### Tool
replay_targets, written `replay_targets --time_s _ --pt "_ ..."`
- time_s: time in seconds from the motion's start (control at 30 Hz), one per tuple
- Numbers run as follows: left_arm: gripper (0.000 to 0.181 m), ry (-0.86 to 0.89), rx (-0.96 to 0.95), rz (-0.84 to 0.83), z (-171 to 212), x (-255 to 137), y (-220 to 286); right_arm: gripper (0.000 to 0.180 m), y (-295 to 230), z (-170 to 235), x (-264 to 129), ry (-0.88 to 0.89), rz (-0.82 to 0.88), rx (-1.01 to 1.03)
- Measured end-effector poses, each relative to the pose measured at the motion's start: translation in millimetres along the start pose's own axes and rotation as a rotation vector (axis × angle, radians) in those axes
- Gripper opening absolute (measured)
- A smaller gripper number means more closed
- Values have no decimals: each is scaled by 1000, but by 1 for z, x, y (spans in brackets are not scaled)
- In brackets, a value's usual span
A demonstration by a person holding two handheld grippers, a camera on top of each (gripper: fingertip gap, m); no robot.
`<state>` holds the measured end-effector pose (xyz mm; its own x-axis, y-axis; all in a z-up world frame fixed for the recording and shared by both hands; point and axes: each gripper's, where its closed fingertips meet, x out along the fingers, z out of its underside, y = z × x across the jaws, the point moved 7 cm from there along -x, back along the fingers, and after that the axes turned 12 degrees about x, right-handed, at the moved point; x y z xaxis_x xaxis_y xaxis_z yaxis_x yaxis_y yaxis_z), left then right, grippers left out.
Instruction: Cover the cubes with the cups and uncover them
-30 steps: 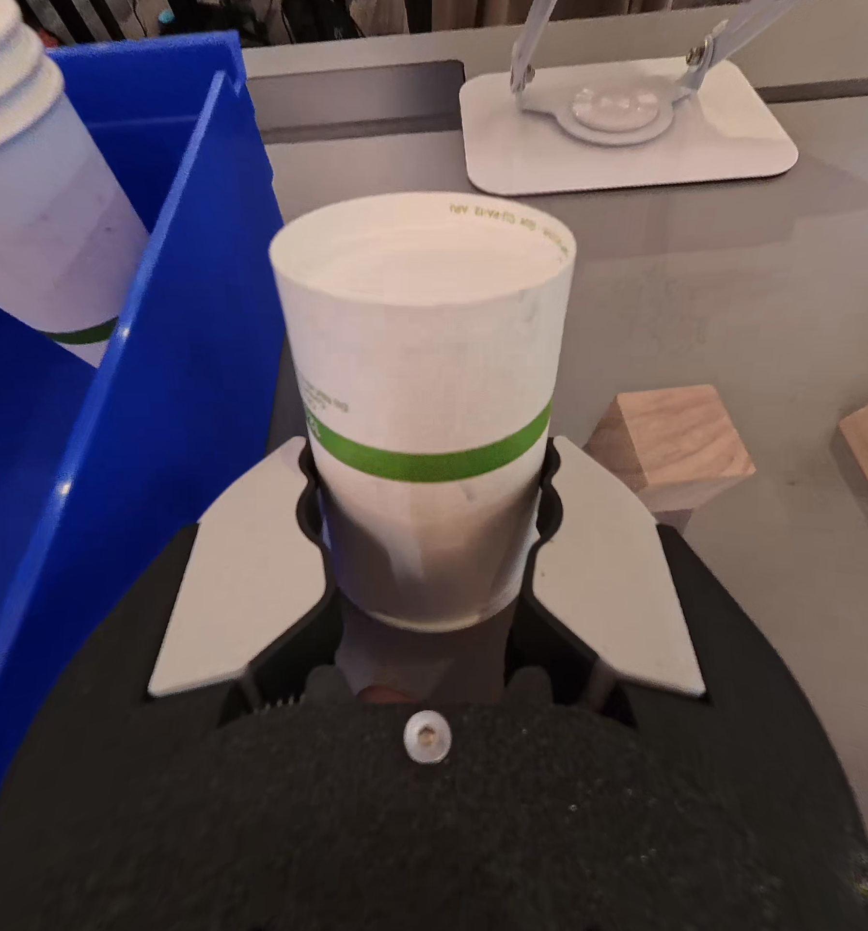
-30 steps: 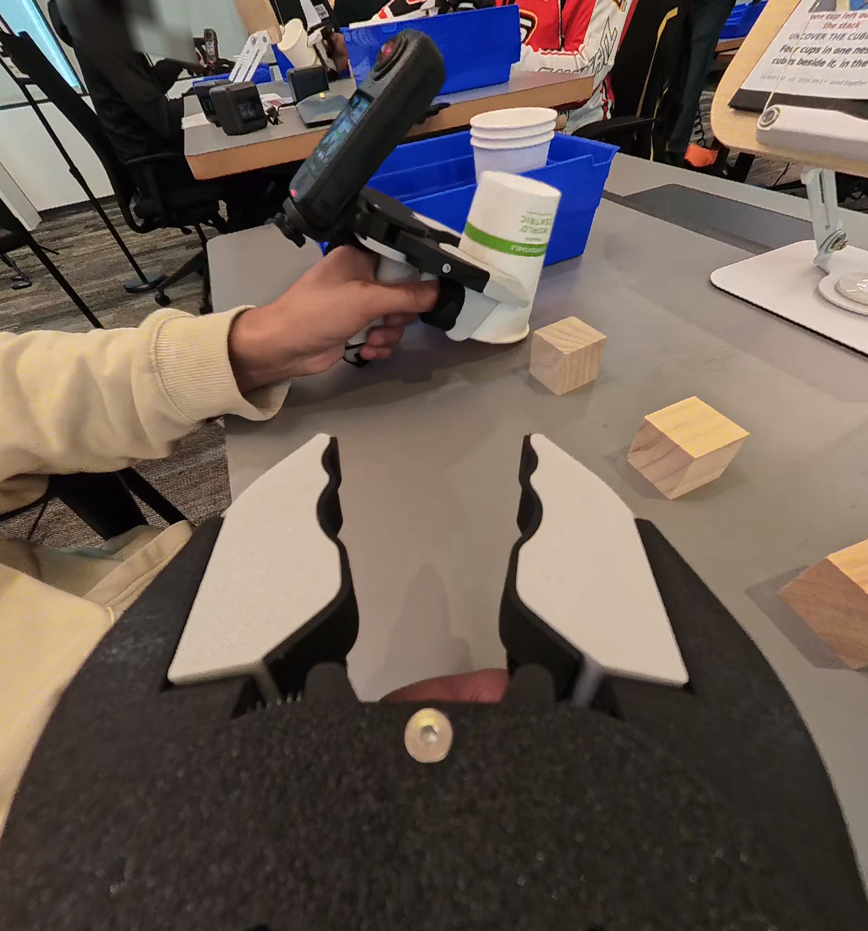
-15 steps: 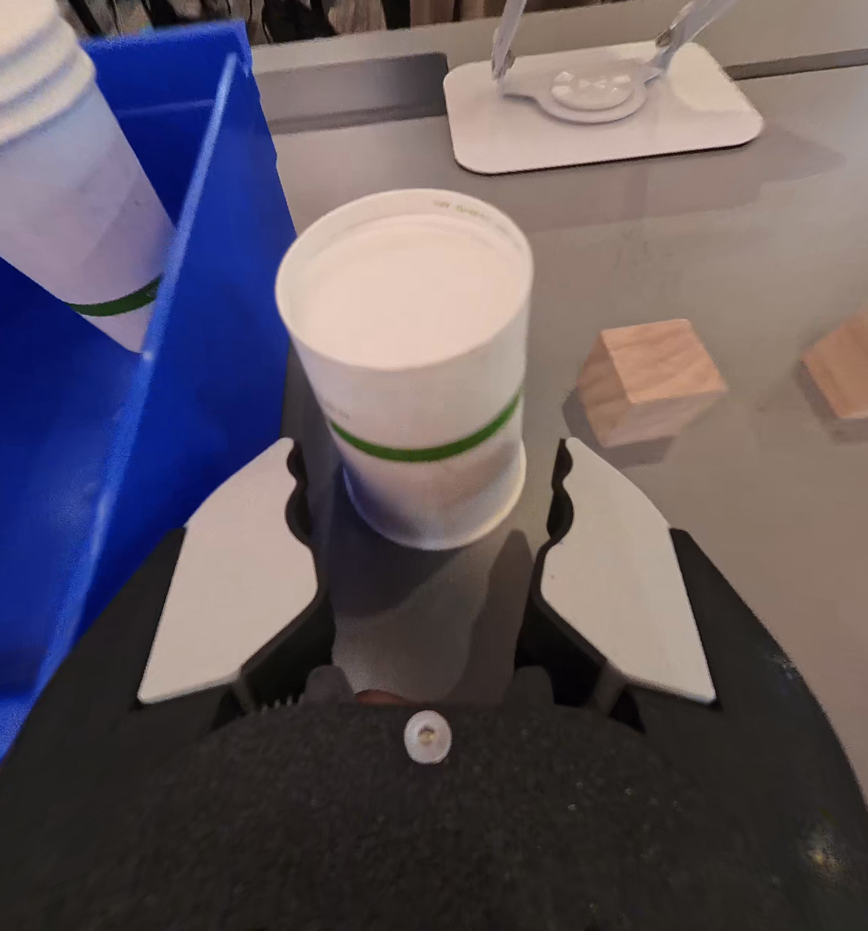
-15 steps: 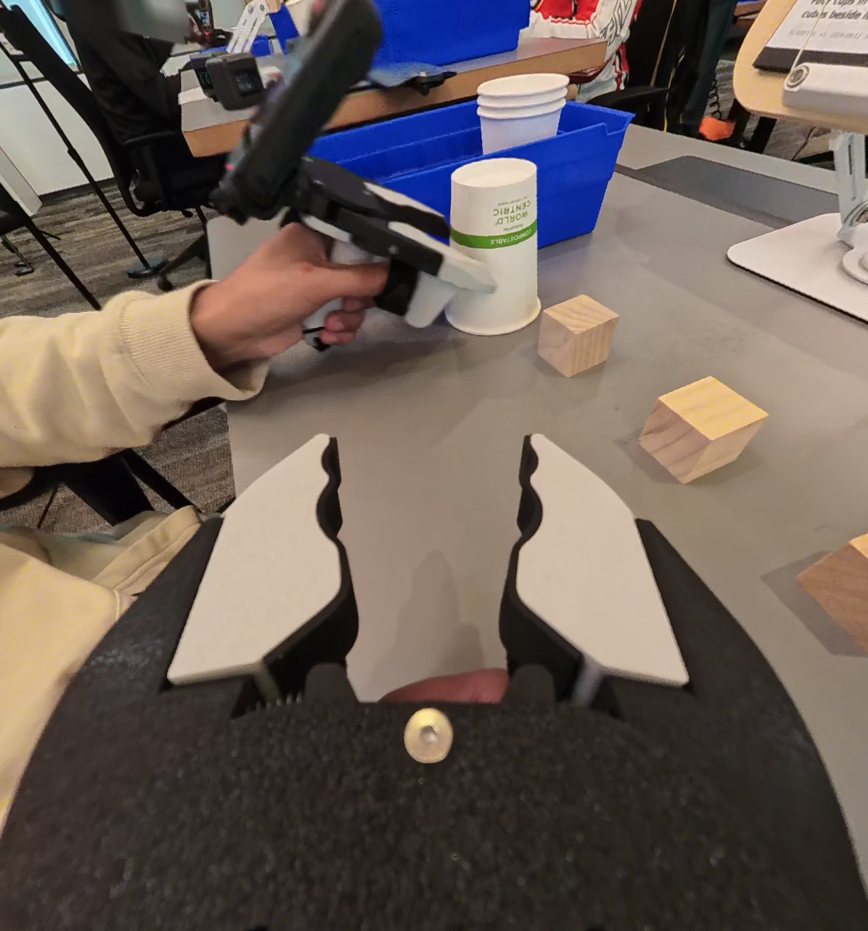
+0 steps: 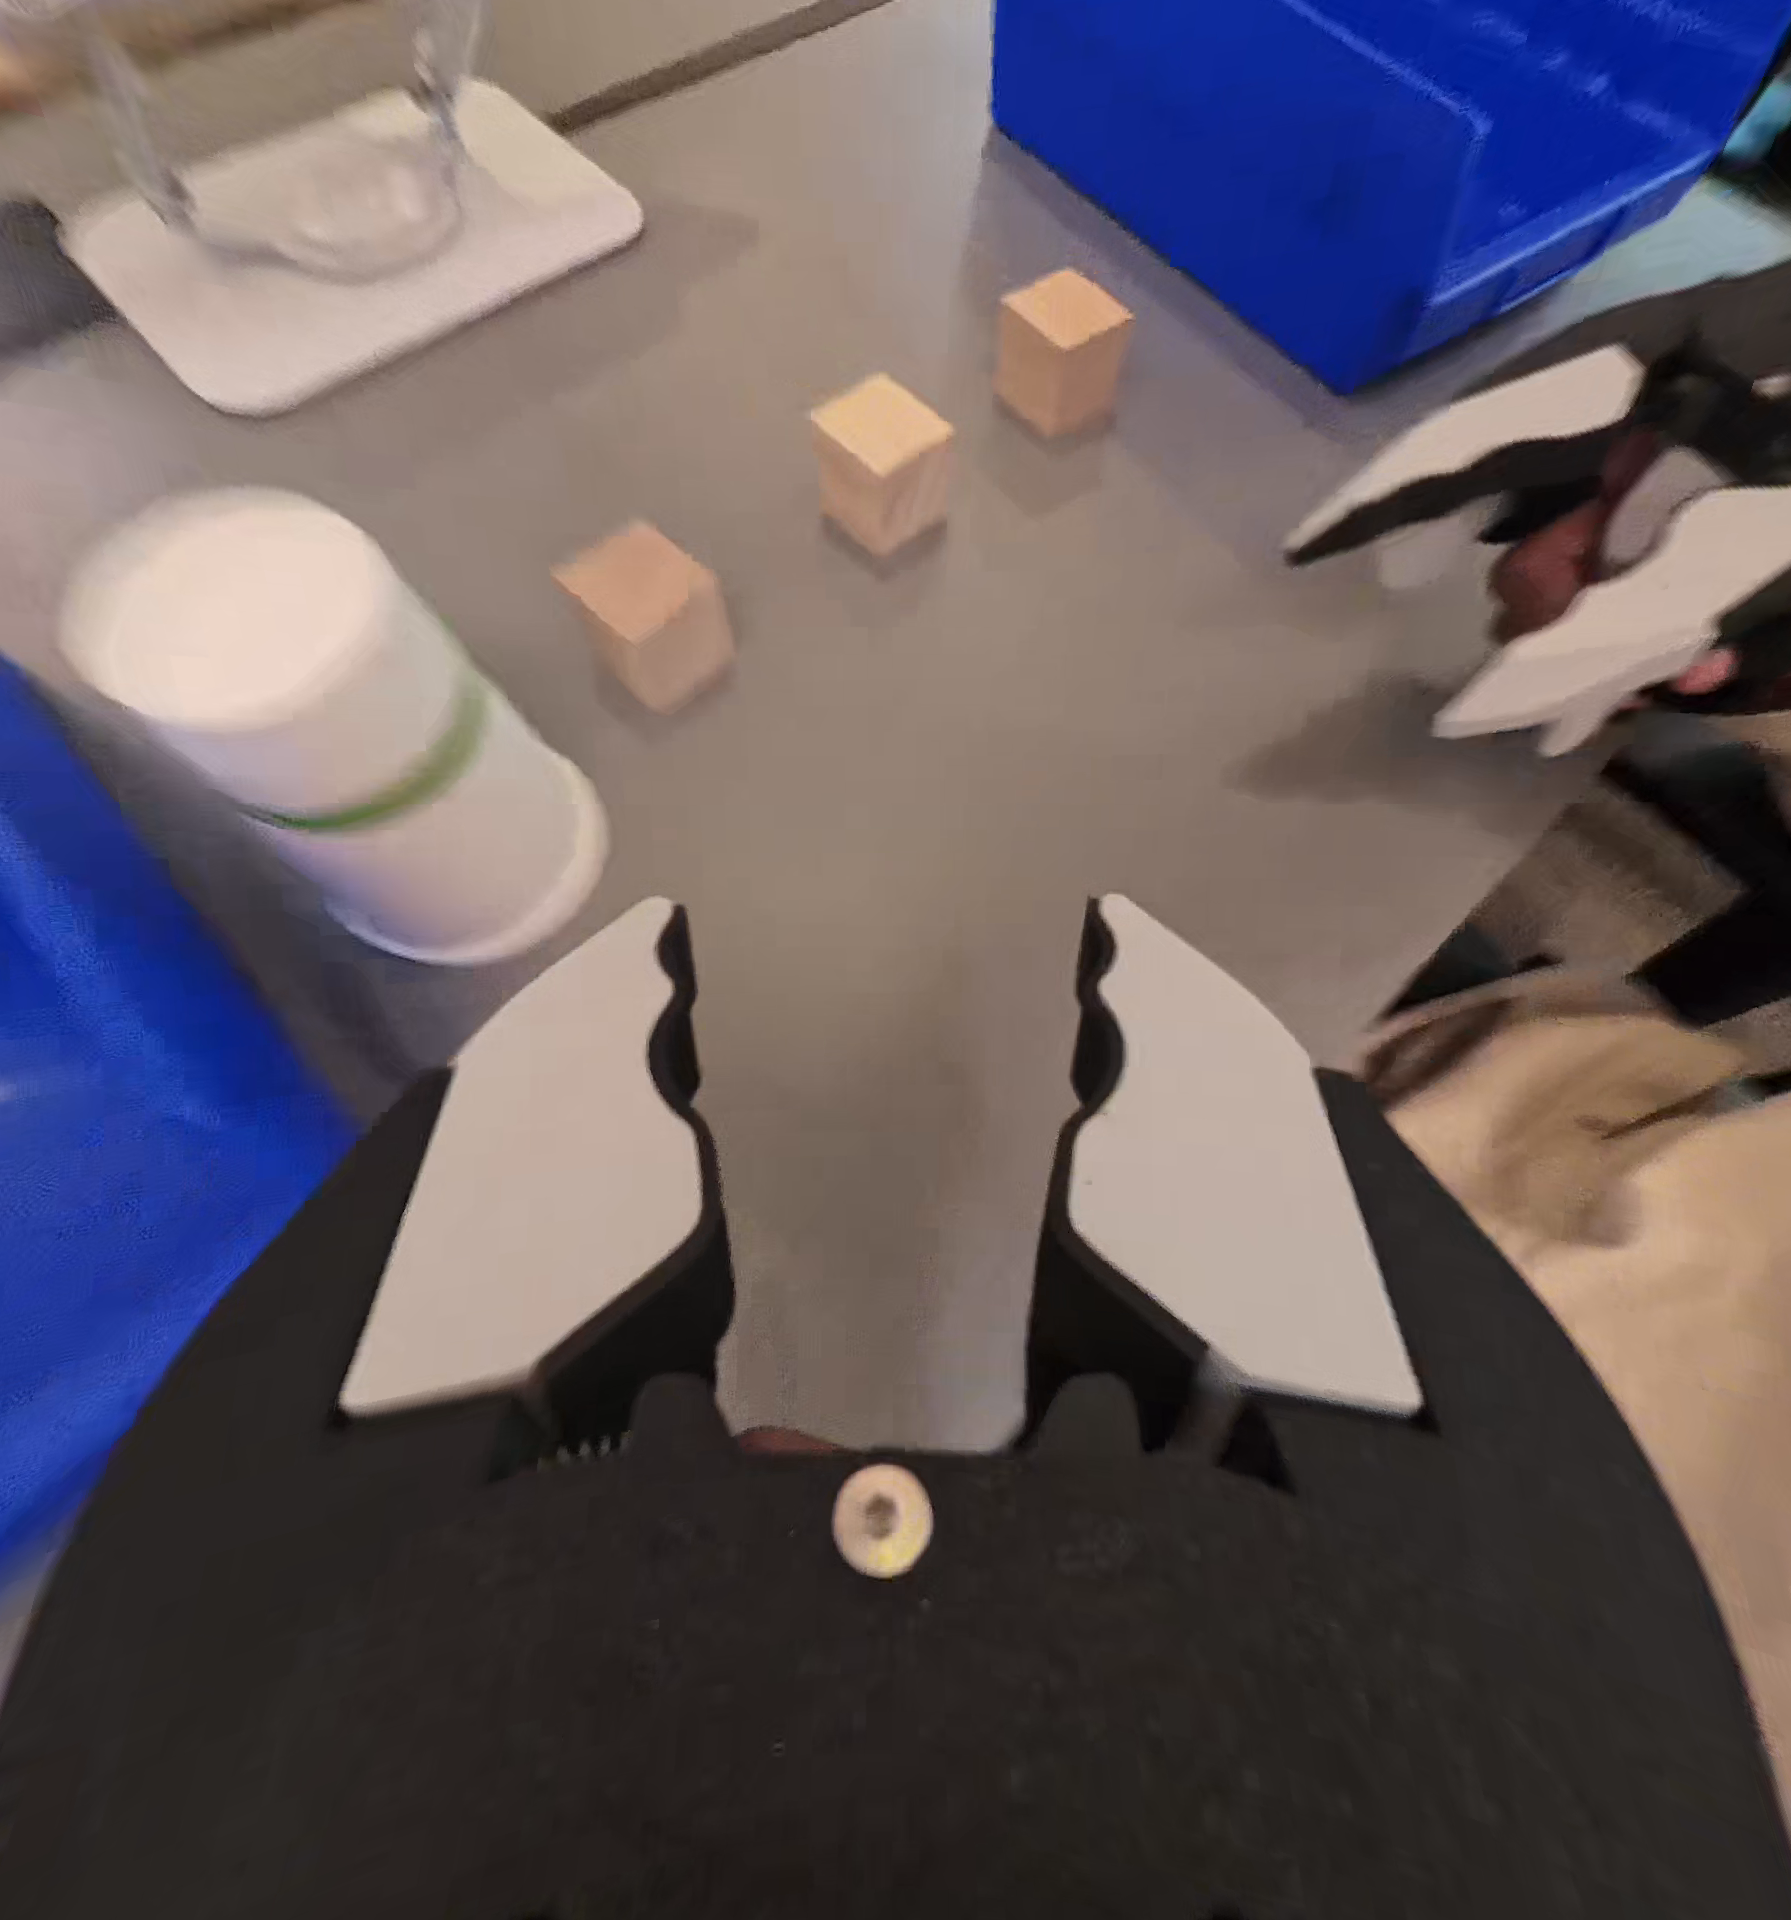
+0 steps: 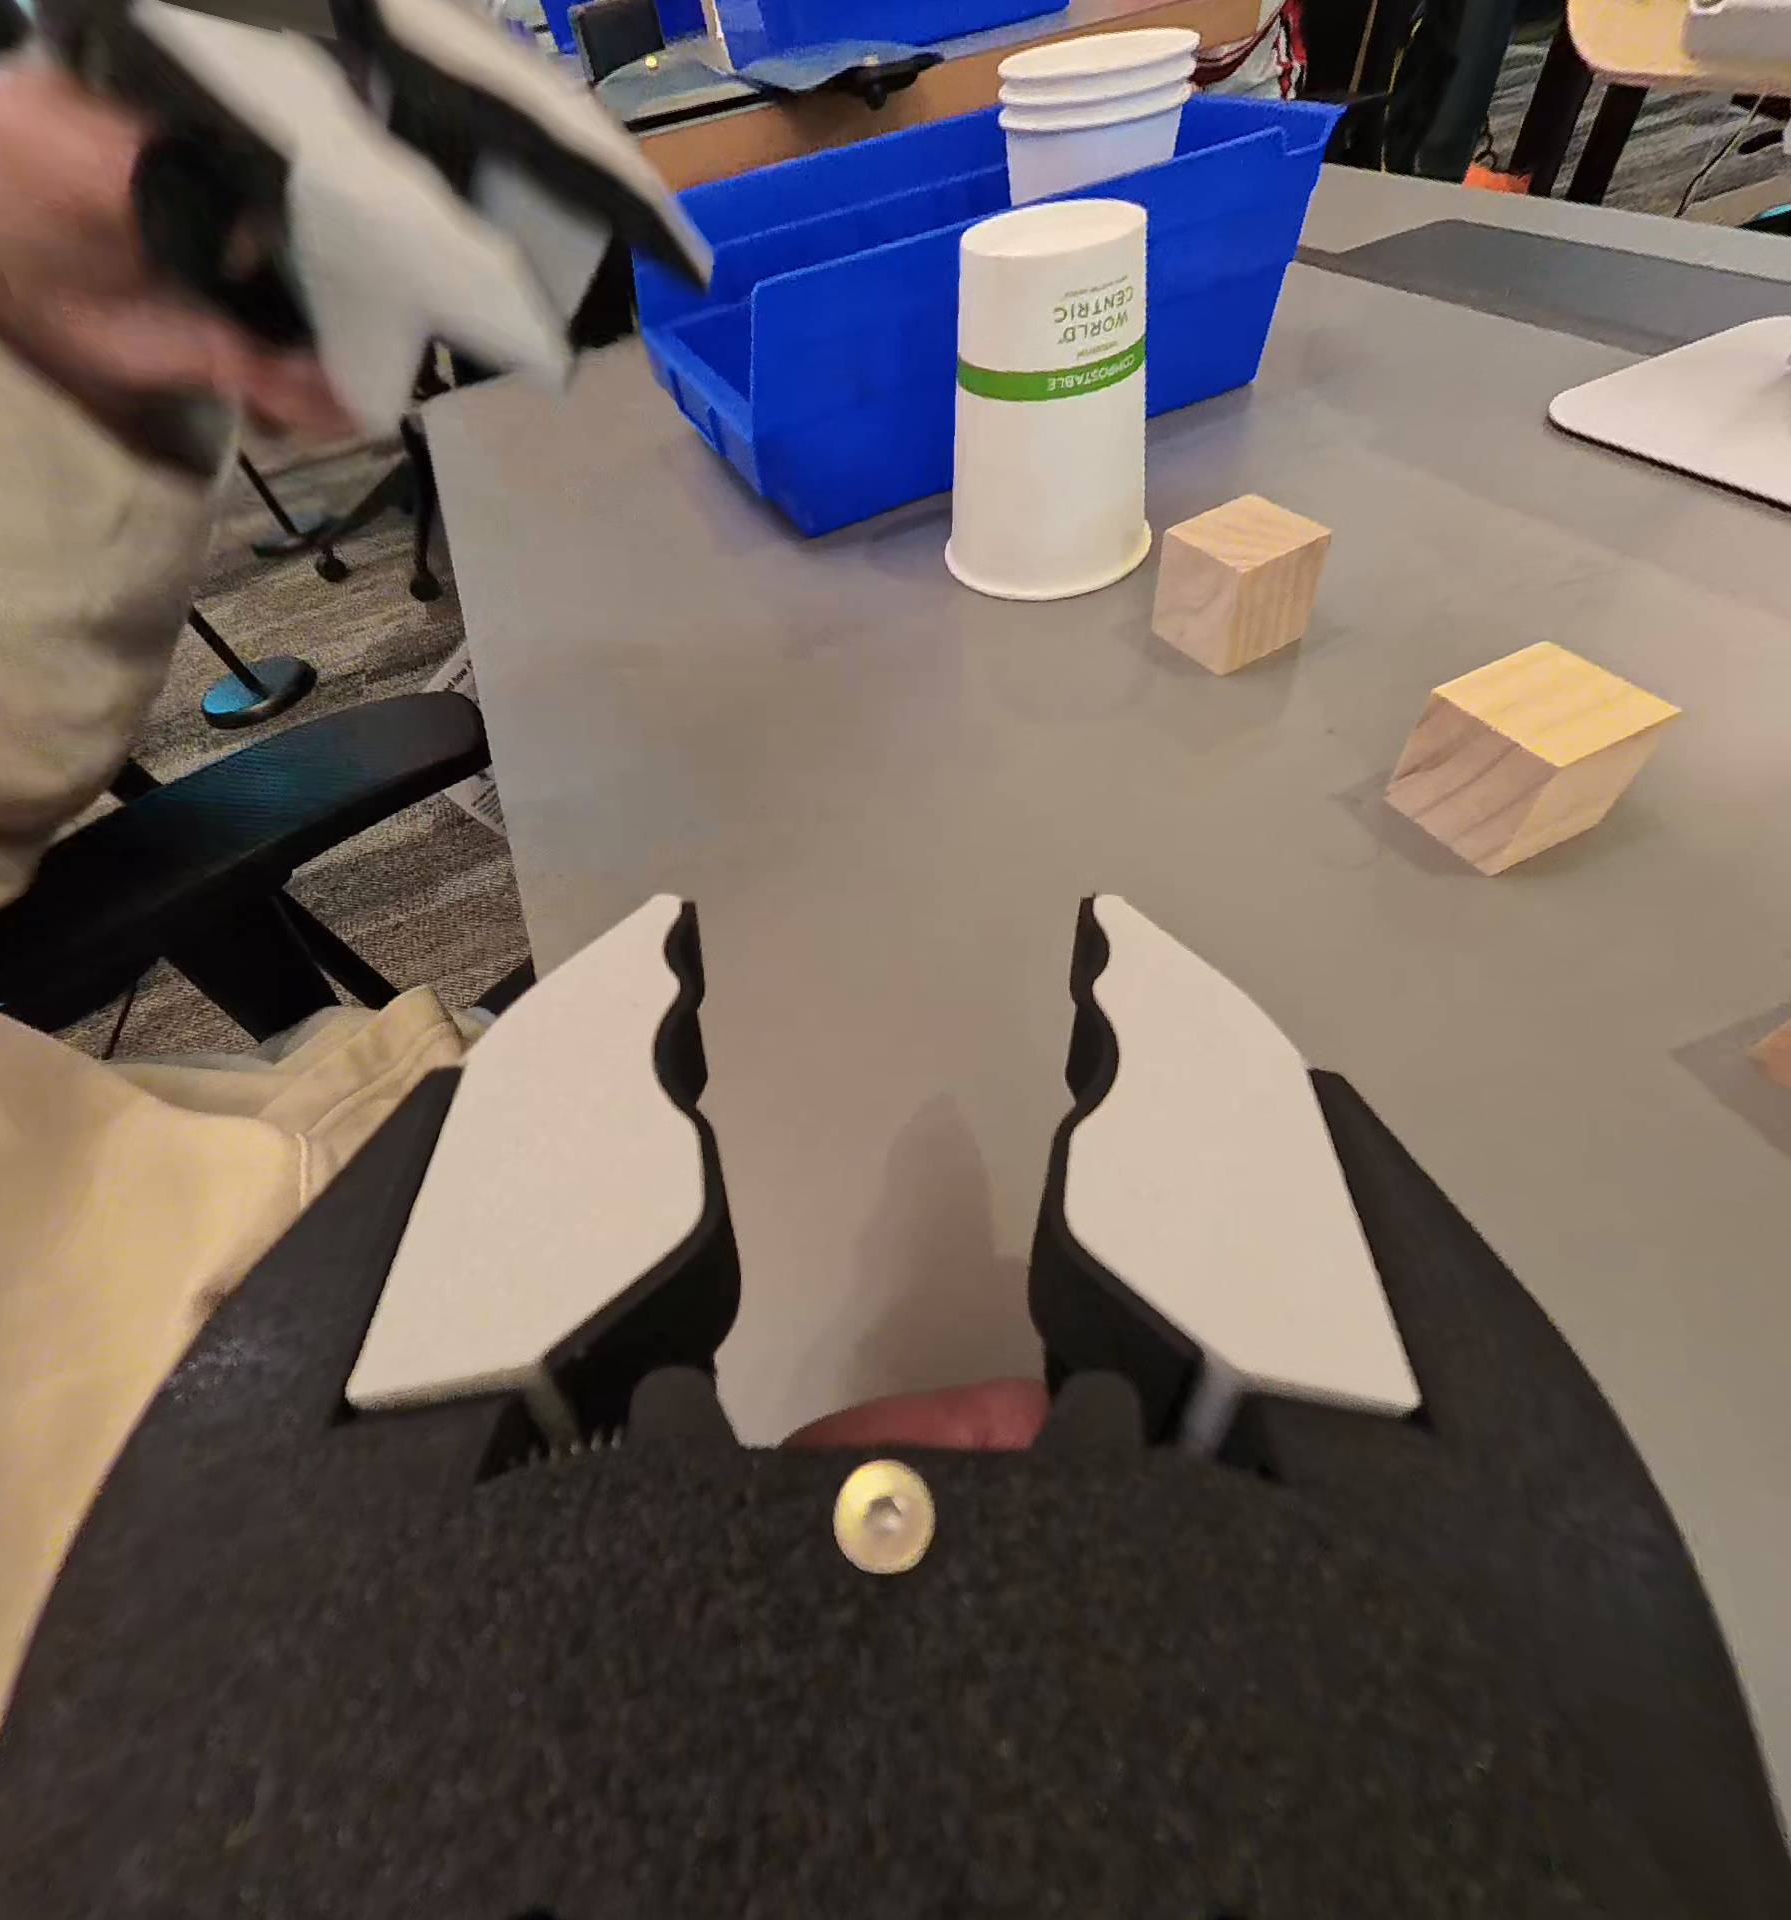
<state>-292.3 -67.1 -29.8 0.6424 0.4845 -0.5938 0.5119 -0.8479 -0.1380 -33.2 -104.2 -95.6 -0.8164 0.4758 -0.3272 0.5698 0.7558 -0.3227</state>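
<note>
A: On the grey table (image 6: pixel 870 790), one inverted cup (image 6: pixel 1052 405) stands mouth-down just beside the blue bin (image 6: pixel 870 416); whether a cube sits under it can't be told from outside

B: Cubes left in the open?

A: Three in the left wrist view; nearest cube (image 5: pixel 647 613) just beside the cup, middle cube (image 5: pixel 883 462) and far cube (image 5: pixel 1060 348) trailing toward a second blue bin (image 5: pixel 1338 156); none covered

B: So progress?

A: Early, I'd judge; at most one cover done, three to go, all uncovering still ahead; stack of cups (image 6: pixel 1093 104) waits in the bin

B: Grippers?

A: Left gripper (image 5: pixel 883 914) has fingers apart, nothing between them, off the cup; right gripper (image 6: pixel 880 909) also spread and empty, over bare table

B: Problems?

A: Left view is motion-blurred; cup (image 5: pixel 319 717) smeared there; right view cuts the third cube at its edge; white stand base (image 5: pixel 351 239) only partly in frame
</note>
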Motion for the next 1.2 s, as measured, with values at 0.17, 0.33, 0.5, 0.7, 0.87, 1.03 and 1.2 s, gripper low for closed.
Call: replay_targets --time_s 0.17,0.33,0.5,0.7,0.87,1.03,1.2 --pt "49 -247 183 -138 -34 5 -153 67 5 -1 -3 14 -7 27" --pt "51 -653 260 -87 -19 35 -254 66 10 -1 -5 20 -6 44" --pt "50 -770 313 -56 -16 46 -284 66 12 0 -3 14 -15 56" --pt "43 -759 284 1 -19 46 -295 66 12 1 -2 9 -30 70" --pt "16 -786 279 43 -11 47 -298 66 12 2 -1 1 -39 77" --pt "5 -776 242 78 -10 47 -300 65 11 2 -1 2 -43 74" --pt "5 -782 244 75 -10 44 -302 64 11 2 -1 2 -45 77"
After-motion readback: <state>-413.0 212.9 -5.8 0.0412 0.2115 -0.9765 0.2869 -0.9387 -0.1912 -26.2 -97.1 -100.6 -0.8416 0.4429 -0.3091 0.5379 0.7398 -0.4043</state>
